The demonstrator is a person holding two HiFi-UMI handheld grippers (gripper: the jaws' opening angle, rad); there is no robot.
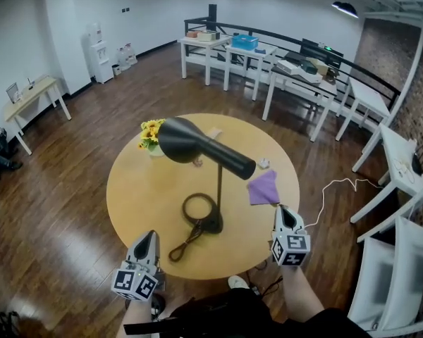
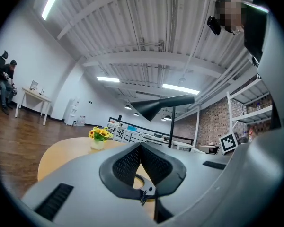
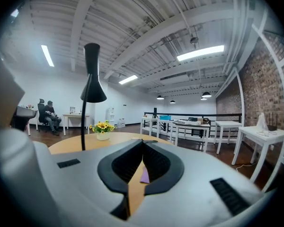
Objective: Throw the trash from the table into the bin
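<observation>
On the round wooden table [image 1: 137, 189] a purple sheet [image 1: 264, 187] lies near the right edge, and it shows between my right jaws as the purple sheet [image 3: 145, 175]. A small crumpled white scrap [image 1: 264, 163] sits just beyond it. A pale scrap [image 1: 213, 132] lies at the far side. My right gripper [image 1: 283, 211] hovers at the table's near right edge, just short of the purple sheet, shut and empty [image 3: 143, 142]. My left gripper [image 1: 151, 235] is at the near left edge, shut with nothing in it [image 2: 141, 145]. No bin shows in any view.
A black desk lamp [image 1: 204, 150] stands mid-table with its cord looped at the base [image 1: 197, 213]. A pot of yellow flowers [image 1: 151, 136] sits at the far left. White tables [image 1: 296, 76] and a railing stand behind, and a white cable [image 1: 338, 185] lies on the floor at right.
</observation>
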